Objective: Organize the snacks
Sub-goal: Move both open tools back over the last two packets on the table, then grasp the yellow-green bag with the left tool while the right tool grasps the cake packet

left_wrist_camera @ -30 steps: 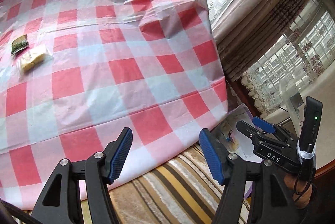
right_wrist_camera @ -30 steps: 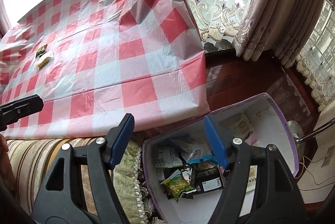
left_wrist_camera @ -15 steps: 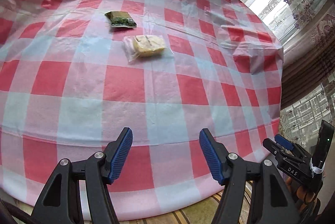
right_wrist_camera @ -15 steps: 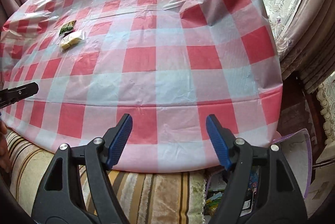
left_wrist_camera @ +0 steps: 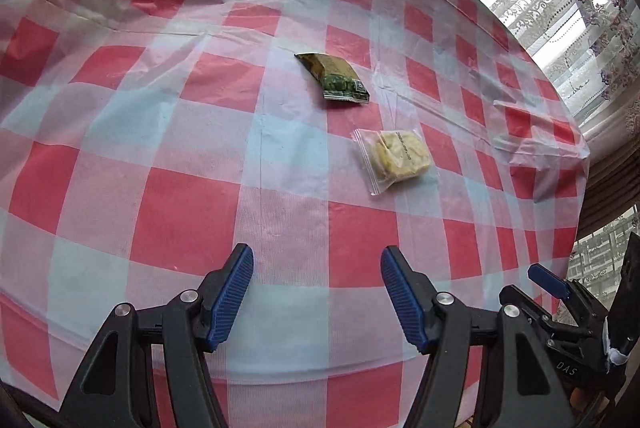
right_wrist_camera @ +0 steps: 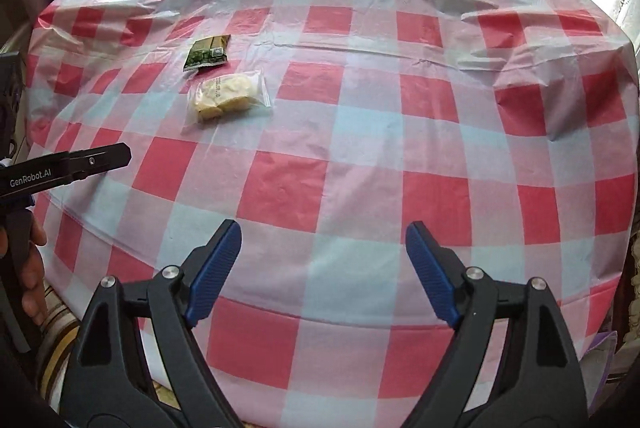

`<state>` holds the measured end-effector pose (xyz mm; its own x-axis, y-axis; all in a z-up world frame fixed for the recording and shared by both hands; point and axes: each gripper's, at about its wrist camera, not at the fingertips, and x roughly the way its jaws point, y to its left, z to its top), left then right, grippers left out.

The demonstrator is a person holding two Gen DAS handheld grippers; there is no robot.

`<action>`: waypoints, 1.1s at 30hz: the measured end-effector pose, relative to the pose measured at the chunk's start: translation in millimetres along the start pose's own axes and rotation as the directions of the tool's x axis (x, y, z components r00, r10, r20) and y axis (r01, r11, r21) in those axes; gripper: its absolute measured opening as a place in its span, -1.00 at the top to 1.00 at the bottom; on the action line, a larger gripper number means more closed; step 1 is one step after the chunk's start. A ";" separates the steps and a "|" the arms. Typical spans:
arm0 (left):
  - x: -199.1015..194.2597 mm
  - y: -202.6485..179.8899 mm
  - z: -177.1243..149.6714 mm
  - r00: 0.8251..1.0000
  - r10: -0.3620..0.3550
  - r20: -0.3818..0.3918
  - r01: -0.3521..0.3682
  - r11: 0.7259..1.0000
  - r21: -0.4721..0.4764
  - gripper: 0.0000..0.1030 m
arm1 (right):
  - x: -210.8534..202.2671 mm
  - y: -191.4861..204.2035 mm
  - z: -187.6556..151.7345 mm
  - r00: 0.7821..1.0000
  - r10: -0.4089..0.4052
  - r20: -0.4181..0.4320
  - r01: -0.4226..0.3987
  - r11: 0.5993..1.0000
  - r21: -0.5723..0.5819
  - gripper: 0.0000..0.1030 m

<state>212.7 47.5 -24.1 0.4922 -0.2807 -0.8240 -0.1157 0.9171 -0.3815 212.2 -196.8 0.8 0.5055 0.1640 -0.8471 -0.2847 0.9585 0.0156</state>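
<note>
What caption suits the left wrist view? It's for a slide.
Open left gripper over a checked tablecloth, facing a green packet and a clear bag.

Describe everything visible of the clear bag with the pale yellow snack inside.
The clear bag is a small see-through plastic pouch holding pale yellow pieces, crumbly-looking, with a line of dark print across them too small to read. One end is a flat strip with nothing in it, seemingly a zip seal. It lies flat on the red-and-white checked tablecloth, close beside the green snack packet but apart from it in both views. Neither gripper touches it; nothing rests on it.
</note>
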 end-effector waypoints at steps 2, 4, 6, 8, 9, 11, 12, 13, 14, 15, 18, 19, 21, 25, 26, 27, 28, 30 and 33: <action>3.6 4.5 11.4 1.000 -0.003 0.006 0.003 1.000 -0.009 -0.30 | 8.2 11.2 11.7 1.000 0.007 0.011 -0.007 1.000 -0.024 -0.74; 6.4 7.0 22.4 1.000 0.000 0.014 0.000 1.000 -0.013 -0.30 | 16.3 21.8 23.0 1.000 0.020 0.013 -0.019 0.999 -0.041 -0.74; 7.1 9.6 30.5 1.000 0.000 0.026 0.001 1.000 -0.021 -0.30 | 22.0 31.7 33.0 0.999 0.040 0.022 -0.038 0.998 -0.055 -0.74; 7.2 12.3 36.8 0.999 0.002 0.036 -0.001 0.999 -0.032 -0.30 | 30.5 41.9 43.5 0.998 0.053 0.023 -0.051 0.996 -0.071 -0.75; 7.5 13.9 39.5 0.999 0.004 0.039 -0.003 0.999 -0.035 -0.30 | 34.5 46.0 48.9 0.998 0.057 0.027 -0.055 0.996 -0.076 -0.75; 7.3 17.5 43.1 0.999 0.008 0.048 -0.006 0.999 -0.043 -0.30 | 42.2 53.0 59.2 0.997 0.065 0.036 -0.062 0.995 -0.080 -0.76; 7.0 19.6 44.6 0.999 0.010 0.052 -0.008 0.999 -0.047 -0.30 | 46.4 56.3 64.0 0.997 0.071 0.040 -0.068 0.994 -0.082 -0.76; 7.1 21.6 46.3 0.998 0.012 0.056 -0.009 0.999 -0.052 -0.30 | 50.5 59.3 68.5 0.996 0.078 0.044 -0.074 0.994 -0.086 -0.77; 7.4 23.6 47.9 0.998 0.014 0.058 -0.011 0.998 -0.057 -0.30 | 54.7 61.9 72.5 0.996 0.081 0.045 -0.077 0.993 -0.090 -0.77; 7.5 26.1 49.8 0.998 0.016 0.060 -0.013 0.998 -0.063 -0.30 | 59.1 63.9 75.9 0.996 0.079 0.045 -0.074 0.993 -0.094 -0.77; 8.8 31.6 55.6 0.998 0.021 0.066 -0.016 0.997 -0.077 -0.30 | 71.0 66.5 84.1 0.997 0.073 0.040 -0.069 0.993 -0.094 -0.77; 9.4 32.4 57.5 0.997 0.022 0.069 -0.016 0.997 -0.080 -0.30 | 74.7 67.5 85.8 0.997 0.075 0.033 -0.071 0.993 -0.095 -0.77; 10.4 33.5 61.7 0.997 0.026 0.075 -0.019 0.996 -0.084 -0.30 | 81.0 70.3 87.3 0.997 0.073 0.027 -0.069 0.992 -0.108 -0.77; 15.6 32.3 73.3 0.996 0.031 0.084 -0.024 0.996 -0.085 -0.30 | 90.1 74.3 88.9 0.998 0.066 0.022 -0.063 0.990 -0.127 -0.77; 17.1 30.8 76.3 0.996 0.032 0.087 -0.025 0.996 -0.081 -0.30 | 90.6 73.8 89.4 0.997 0.066 0.027 -0.063 0.990 -0.122 -0.77; 19.1 28.7 79.3 0.996 0.032 0.087 -0.026 0.997 -0.076 -0.30 | 90.9 72.6 89.6 0.997 0.065 0.029 -0.062 0.991 -0.119 -0.77; 21.5 26.1 82.5 0.996 0.032 0.087 -0.026 0.997 -0.071 -0.30 | 91.2 71.6 89.9 0.997 0.065 0.030 -0.061 0.991 -0.116 -0.76; 26.7 20.7 88.1 0.996 0.033 0.086 -0.028 0.998 -0.059 -0.30 | 90.9 69.4 90.0 0.997 0.073 0.035 -0.069 0.991 -0.115 -0.66; 35.2 11.7 96.4 0.996 0.030 0.082 -0.026 0.999 -0.044 -0.30 | 90.8 65.2 91.0 0.996 0.083 0.038 -0.078 0.992 -0.101 -0.52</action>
<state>311.9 75.7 -17.2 0.5573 -0.2292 -0.7980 -0.1662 0.9109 -0.3777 313.6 -98.2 -26.7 0.5112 0.2514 -0.8219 -0.4046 0.9141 0.0280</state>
